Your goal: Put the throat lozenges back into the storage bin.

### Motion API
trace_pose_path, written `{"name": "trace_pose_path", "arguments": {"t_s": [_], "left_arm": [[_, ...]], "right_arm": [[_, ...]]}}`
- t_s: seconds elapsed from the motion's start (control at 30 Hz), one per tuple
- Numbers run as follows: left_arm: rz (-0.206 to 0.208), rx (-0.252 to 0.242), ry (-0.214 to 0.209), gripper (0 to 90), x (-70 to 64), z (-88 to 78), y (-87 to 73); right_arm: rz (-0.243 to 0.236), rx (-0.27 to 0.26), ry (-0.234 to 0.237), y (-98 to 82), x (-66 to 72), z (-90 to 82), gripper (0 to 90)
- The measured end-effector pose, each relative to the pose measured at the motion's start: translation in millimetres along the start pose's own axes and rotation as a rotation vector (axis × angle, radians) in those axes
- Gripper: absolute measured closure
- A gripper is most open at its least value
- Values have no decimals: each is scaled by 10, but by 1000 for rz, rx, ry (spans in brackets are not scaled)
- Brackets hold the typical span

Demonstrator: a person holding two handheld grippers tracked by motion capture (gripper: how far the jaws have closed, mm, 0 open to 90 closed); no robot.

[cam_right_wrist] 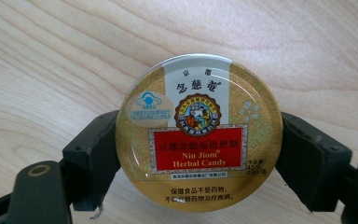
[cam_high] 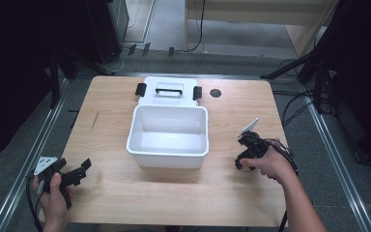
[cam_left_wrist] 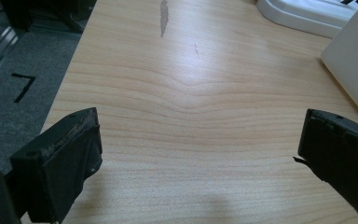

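Observation:
A round gold candy tin (cam_right_wrist: 198,140) with a red "Herbal Candy" label lies face up on the wooden table (cam_right_wrist: 51,56). My right gripper (cam_right_wrist: 198,140) points down over it, and its two black jaws press on the tin's left and right rims. In the high view this gripper (cam_high: 244,162) is at the table's right side, with the tin (cam_high: 241,167) a small yellow spot under the hand. My left gripper (cam_high: 83,168) rests at the front left corner. Its jaws stand wide apart over bare wood (cam_left_wrist: 200,154) with nothing between them.
An open white bin (cam_high: 169,158) stands in the middle of the table. Its white lid (cam_high: 169,99), with a black handle and two black latches, lies just behind it. A small dark round mark (cam_high: 216,93) sits at the back right. The bin's wall (cam_left_wrist: 354,60) is to the right of the left gripper.

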State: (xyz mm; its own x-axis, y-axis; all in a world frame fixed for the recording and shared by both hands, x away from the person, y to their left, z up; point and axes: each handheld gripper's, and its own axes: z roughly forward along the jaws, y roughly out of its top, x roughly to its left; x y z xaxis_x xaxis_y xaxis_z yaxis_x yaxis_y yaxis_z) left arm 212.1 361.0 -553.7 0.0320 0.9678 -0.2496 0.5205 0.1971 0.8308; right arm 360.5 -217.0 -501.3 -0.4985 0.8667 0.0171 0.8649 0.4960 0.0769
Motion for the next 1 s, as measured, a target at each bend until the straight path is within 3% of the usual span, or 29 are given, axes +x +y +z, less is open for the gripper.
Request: {"name": "trace_pose_path", "arguments": {"t_s": [0.43, 1.0], "left_arm": [[-5, -1, -1, 0, 3, -1, -1], [-9, -4, -4, 0, 4, -1, -2]], "right_arm": [[-75, -56, 31, 54, 28, -280, 205], [-193, -142, -1, 302, 183, -831, 205]]}}
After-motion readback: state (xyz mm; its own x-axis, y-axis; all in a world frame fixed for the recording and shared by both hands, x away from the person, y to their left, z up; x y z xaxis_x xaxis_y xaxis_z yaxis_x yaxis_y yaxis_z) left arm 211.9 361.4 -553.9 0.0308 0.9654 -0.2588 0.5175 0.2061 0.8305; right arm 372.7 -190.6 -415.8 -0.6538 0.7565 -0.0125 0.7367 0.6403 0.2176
